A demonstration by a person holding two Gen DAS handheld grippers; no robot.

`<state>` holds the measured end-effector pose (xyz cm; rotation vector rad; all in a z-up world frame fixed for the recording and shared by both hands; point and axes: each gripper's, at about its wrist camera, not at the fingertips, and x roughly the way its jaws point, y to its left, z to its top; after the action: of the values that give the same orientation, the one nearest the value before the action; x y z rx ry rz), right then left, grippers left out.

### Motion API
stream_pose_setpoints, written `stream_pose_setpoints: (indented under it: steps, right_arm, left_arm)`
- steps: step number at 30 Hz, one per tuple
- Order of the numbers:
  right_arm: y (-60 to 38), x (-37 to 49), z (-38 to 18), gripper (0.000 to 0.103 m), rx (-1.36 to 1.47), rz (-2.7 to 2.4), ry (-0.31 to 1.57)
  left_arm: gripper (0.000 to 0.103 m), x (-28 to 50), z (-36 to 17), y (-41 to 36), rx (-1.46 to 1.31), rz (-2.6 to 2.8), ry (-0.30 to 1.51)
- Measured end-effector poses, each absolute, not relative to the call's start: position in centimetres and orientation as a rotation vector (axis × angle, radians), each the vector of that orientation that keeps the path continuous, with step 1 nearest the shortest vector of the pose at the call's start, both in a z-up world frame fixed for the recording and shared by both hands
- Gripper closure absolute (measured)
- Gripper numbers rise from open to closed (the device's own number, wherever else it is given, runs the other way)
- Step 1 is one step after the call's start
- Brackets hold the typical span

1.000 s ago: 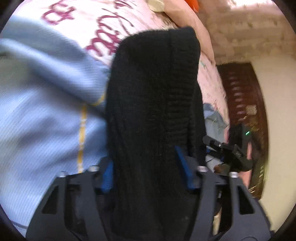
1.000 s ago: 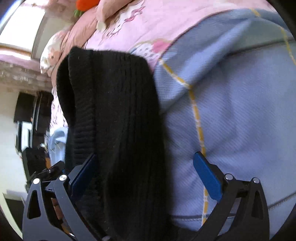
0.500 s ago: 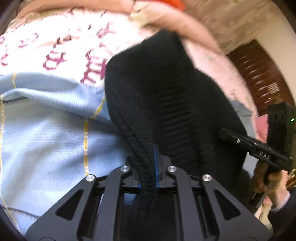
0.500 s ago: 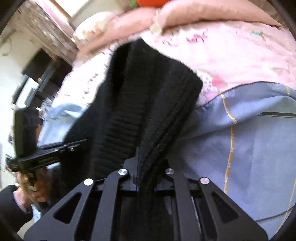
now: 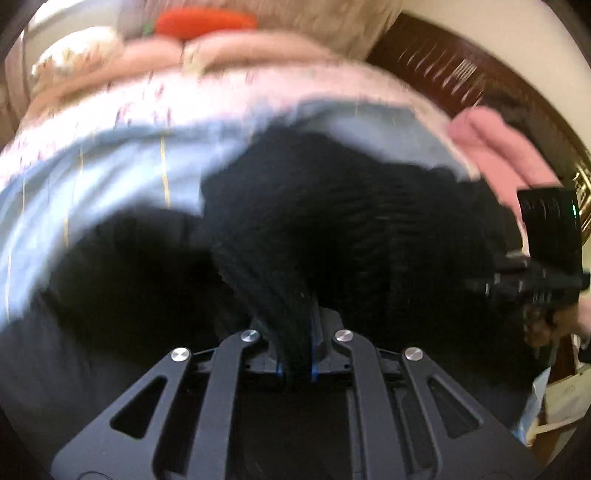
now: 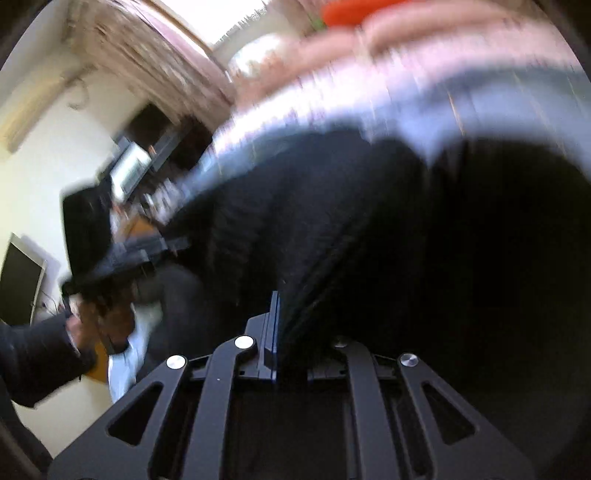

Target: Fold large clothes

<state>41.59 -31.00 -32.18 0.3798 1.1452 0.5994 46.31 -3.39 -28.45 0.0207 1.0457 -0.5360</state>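
Over the bed's near edge: black knit garment, lifted above blue sheet. Left gripper and right gripper each pinch one bunched edge. Step: carrying the fold. Next: lay flat, corners aligned.

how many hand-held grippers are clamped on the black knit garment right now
2. The left hand-held gripper pinches one bunched edge of the black knit garment; the right hand-held gripper pinches another edge, both above the light blue sheet.

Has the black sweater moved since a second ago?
Yes. The sweater has been pulled back toward the camera, away from the orange pillow, uncovering more blue sheet; both jaws pinch it.
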Motion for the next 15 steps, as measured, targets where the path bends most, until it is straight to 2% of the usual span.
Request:
stream_pose_setpoints:
  steps: [2,3,4,5,6,7,8,9,11,13,15]
  right_arm:
    - [-30.2,40.0,-33.7,0.087,0.342,0.52,1.229]
    - [-29.9,39.9,-33.5,0.081,0.328,0.492,1.24]
    - [-29.9,39.9,-33.1,0.063,0.319,0.463,1.243]
    - [-29.9,40.2,-32.5,0.047,0.317,0.425,1.252]
    - [-30.0,40.4,-31.6,0.014,0.314,0.372,1.263]
    - [-30.2,41.1,-30.9,0.006,0.304,0.307,1.264]
    - [-30.6,41.7,-29.4,0.006,0.309,0.275,1.242]
    - [-31.0,42.1,-27.6,0.006,0.318,0.272,1.212]
    - [-31.7,42.8,-24.1,0.006,0.32,0.271,1.142]
    - [-32.6,45.0,-20.1,0.001,0.344,0.31,1.041]
    - [-32.9,48.3,-19.2,0.001,0.318,0.332,1.021]
  left_arm:
    - [0.09,44.4,-30.6,-3.2,0.026,-0.505,1.121]
    - [0.075,44.1,-31.0,-3.1,0.045,-0.485,1.142]
    - [0.056,43.9,-31.1,-3.2,0.069,-0.459,1.156]
    - [0.051,44.0,-30.9,-3.2,0.079,-0.447,1.173]
    - [0.039,44.1,-30.6,-3.1,0.077,-0.445,1.179]
    - [0.015,44.3,-29.6,-2.9,0.067,-0.433,1.17]
    - [0.005,44.5,-28.1,-2.6,0.072,-0.397,1.138]
    - [0.002,45.0,-27.0,-2.2,0.075,-0.376,1.108]
    - [0.002,45.5,-23.3,-1.4,0.039,-0.376,1.071]
    - [0.002,46.9,-19.7,-0.6,-0.02,-0.379,1.005]
    - [0.002,50.2,-17.3,-0.9,-0.008,-0.382,0.981]
